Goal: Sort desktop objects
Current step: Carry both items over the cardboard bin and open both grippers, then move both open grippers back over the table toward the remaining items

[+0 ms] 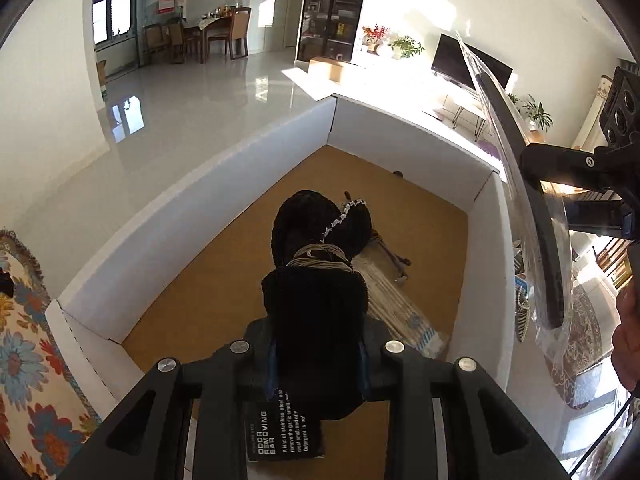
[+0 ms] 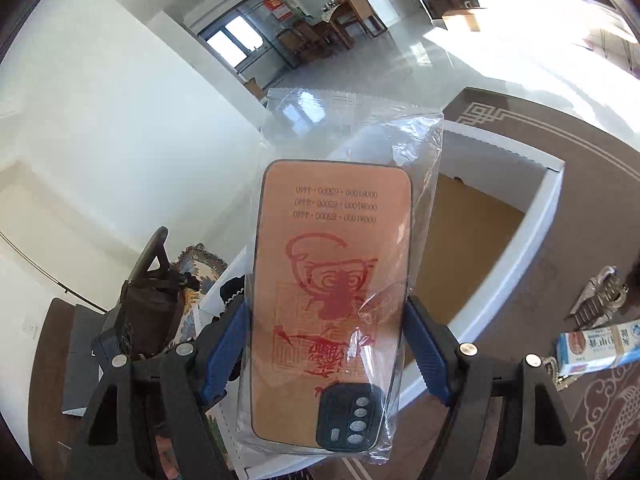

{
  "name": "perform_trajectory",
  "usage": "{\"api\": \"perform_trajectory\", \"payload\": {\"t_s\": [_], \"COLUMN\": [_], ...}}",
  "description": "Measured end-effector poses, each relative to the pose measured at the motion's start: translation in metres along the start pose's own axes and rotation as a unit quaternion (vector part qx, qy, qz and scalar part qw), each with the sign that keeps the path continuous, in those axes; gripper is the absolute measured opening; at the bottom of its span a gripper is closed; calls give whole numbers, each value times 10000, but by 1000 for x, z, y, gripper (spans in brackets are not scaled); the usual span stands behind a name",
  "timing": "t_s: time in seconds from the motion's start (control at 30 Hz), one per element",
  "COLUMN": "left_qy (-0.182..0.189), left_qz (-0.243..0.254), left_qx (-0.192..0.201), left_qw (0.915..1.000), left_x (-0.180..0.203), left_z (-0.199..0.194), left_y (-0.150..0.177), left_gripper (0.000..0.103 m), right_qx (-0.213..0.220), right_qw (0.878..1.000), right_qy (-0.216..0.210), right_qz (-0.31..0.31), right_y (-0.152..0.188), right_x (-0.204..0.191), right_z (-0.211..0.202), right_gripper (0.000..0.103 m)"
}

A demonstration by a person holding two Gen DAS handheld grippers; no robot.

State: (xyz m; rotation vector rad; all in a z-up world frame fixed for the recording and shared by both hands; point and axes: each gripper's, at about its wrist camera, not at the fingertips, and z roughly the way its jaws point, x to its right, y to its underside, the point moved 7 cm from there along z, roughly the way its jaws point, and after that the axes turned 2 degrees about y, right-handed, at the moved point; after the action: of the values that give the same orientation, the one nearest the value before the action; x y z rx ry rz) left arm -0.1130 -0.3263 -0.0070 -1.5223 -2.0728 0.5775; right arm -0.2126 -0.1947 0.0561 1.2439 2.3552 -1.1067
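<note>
Pouch [image 1: 320, 312] is clamped in the left gripper [image 1: 318, 364] directly above the box [image 1: 224, 184] floor, while the bagged phone case [image 2: 332, 300], long axis forward, is gripped by the right gripper [image 2: 326, 352] short of the near rim.

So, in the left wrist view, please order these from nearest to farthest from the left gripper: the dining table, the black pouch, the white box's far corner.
1. Black pouch: clamped in the left gripper, over the box.
2. White box's far corner: straight ahead, beyond the brown floor of the box.
3. Dining table: far across the room, upper left.
</note>
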Motion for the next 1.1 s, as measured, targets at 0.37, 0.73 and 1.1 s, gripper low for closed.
{"api": "perform_trajectory", "payload": {"t_s": [0.37,0.73,1.1], "left_qy": [-386,858,846], "left_qz": [-621,903,2065], "left_qx": [90,724,-430], "left_qw": [9973,9896,9738], "left_x": [-35,149,272], "left_z": [0,-66,44], "left_y": [26,57,151], "left_gripper": [70,94,96], "right_qx": [-166,1450,819], "right_qw": [9997,9578,9454], "right_qy": [-158,2433,3139], "right_qz": [-32,-490,321], "right_y": [47,204,304], "right_x": [-8,160,258], "right_z": [79,-137,-173], "right_gripper": [92,103,103]}}
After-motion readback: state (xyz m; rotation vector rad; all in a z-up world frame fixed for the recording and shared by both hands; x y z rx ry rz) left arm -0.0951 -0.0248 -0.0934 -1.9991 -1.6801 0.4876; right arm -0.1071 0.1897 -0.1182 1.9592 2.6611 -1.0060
